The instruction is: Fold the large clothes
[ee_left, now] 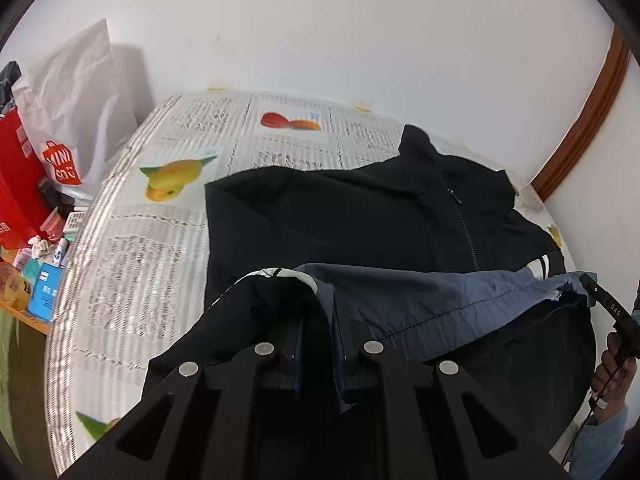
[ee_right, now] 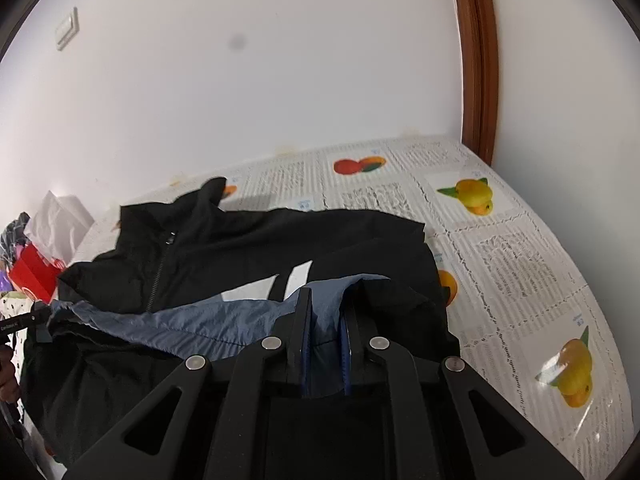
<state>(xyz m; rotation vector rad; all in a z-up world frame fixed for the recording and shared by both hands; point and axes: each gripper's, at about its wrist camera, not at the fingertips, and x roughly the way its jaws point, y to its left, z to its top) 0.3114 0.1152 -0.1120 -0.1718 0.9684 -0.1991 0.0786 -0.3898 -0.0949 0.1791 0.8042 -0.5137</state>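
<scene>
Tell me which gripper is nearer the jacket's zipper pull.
Neither, as far as these views show. The zipper pull sits up by the collar, and the left gripper and right gripper both clamp the jacket's blue-lined hem, similarly far from it.

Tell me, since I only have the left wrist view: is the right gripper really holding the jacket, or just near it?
Observer: It is holding it. In the right wrist view the right gripper has its fingers shut on the jacket, at the lifted hem where the blue inside shows.
Reviewer: What lies past the jacket on that side?
Observer: The tablecloth runs on past the jacket's edge, with printed text and yellow fruit pictures.
Reviewer: Anything on the wall that I cannot see?
Observer: A light switch, high up at the left of that view.
</scene>
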